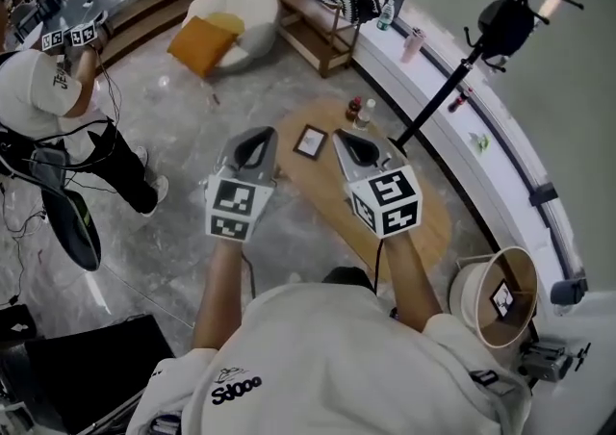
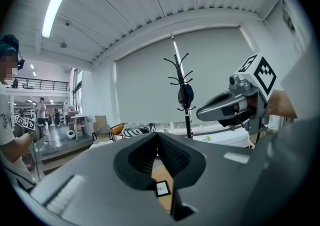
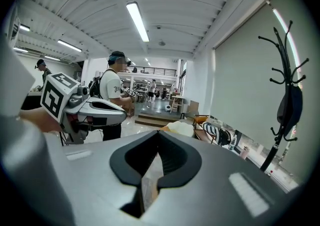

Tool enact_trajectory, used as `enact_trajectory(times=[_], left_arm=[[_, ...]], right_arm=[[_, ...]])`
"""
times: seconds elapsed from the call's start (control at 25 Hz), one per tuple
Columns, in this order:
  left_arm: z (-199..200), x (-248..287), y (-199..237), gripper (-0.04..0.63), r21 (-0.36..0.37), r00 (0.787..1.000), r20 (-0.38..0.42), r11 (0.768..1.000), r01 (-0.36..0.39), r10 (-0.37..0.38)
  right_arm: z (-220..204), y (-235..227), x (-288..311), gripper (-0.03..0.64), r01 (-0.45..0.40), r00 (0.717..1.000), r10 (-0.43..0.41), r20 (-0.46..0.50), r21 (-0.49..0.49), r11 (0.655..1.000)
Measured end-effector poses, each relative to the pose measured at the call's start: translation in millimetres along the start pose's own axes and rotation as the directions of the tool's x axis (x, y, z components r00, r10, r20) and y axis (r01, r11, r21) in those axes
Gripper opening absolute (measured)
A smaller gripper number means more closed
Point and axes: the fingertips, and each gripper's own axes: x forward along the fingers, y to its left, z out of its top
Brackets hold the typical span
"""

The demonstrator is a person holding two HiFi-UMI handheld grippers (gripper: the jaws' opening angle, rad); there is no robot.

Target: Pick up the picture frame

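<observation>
**Picture frame** [image 1: 310, 141]: small, dark border, pale centre. It lies flat on the oval wooden table [image 1: 428, 221] toward the table's far end, and nothing touches it. The left gripper view also catches it, low down, through the notch beneath the jaws.

**Left gripper** [image 1: 253, 137]: held over the table's left edge, its tip near the frame but apart from it. The jaws are closed together with nothing between them.

**Right gripper** [image 1: 347, 139]: held above the middle of the table, its tip on the other side of the frame and likewise clear of it. The jaws are pressed together and empty. In the head view the frame sits between the two tips.

**Two small bottles** [image 1: 359, 113]: upright on the far part of the table, near the frame.

**Coat stand** [image 1: 452, 82]: black, rising just past the table's far right edge, with a dark item hung near its top.

**Round tan bin** [image 1: 481, 322]: on the floor off the table's near right end.

**White seat** [image 1: 245, 5] with an orange cushion [image 1: 200, 44]: well beyond the table's far end.

**Wooden bench** [image 1: 322, 38]: beside that seat, carrying a striped cushion.

**Second person** [image 1: 43, 87]: white shirt and cap, standing well to the left of the table.
</observation>
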Motion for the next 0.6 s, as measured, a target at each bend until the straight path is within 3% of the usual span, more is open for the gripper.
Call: enact_trajectory(times=[0.2,0.6], left_arm=[[-13,-1,3,0.009,-0.017,1.000,-0.012,1.000,0.013,-0.013],[-35,53,24,0.009,-0.015,0.996,-0.079,1.000,0.027,-0.028]], right_arm=[[-10,5,7,0.003,0.000,1.000,0.000,-0.030,0.000,1.000],[-26,-42,58,0.003,0.006,0.999,-0.004,-0.045,0.052,0.999]])
